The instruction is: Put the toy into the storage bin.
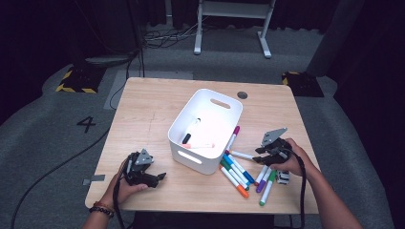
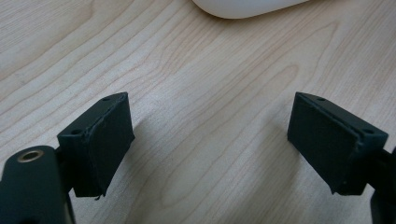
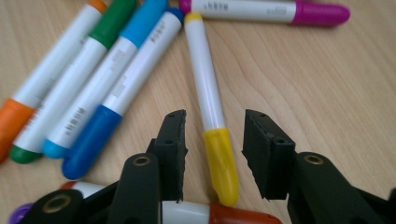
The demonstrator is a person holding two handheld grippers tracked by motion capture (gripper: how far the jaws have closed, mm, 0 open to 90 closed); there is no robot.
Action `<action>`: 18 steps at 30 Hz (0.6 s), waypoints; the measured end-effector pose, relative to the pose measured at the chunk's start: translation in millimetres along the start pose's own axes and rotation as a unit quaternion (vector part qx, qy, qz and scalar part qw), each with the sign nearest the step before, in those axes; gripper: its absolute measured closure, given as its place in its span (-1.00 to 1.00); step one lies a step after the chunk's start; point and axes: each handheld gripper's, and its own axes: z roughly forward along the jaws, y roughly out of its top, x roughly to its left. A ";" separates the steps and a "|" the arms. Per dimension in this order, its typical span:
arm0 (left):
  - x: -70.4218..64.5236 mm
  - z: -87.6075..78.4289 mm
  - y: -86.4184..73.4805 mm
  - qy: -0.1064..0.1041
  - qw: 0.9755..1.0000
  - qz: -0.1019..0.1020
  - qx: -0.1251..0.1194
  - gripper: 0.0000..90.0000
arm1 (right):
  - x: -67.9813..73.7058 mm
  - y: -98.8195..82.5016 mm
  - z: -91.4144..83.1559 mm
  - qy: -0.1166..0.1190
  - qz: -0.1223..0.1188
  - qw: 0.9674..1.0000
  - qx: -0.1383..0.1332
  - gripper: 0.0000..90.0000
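Straddling the yellow marker (image 3: 211, 116), the right gripper (image 3: 212, 140) has its jaws partly open, one on each side of the yellow cap, pads clear of it. The marker lies flat on the table (image 1: 143, 119) just right of the white bin (image 1: 206, 125). The left gripper (image 2: 210, 135) rests wide open over bare wood.

1. The left gripper (image 1: 161, 176) is resting low at the near left of the table in the person's left hand (image 1: 125, 187), jaws standing wide apart.
2. The right gripper (image 3: 212, 149), held by the right hand (image 1: 292, 162), is pointing left and down, jaws parted narrowly.
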 end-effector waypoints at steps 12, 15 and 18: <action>-0.1 0.0 0.0 0.000 1.000 0.000 0.000 -0.68 | -17.0 -13.5 22.5 0.006 0.028 0.999 0.027 0.36; -0.1 0.0 0.0 0.000 1.000 -0.001 0.000 -0.68 | -19.9 -14.9 22.2 0.010 0.035 0.999 0.024 0.43; -0.1 0.0 0.0 0.000 1.000 -0.001 0.000 -0.68 | -21.7 -15.9 22.0 0.013 0.036 0.999 0.023 0.50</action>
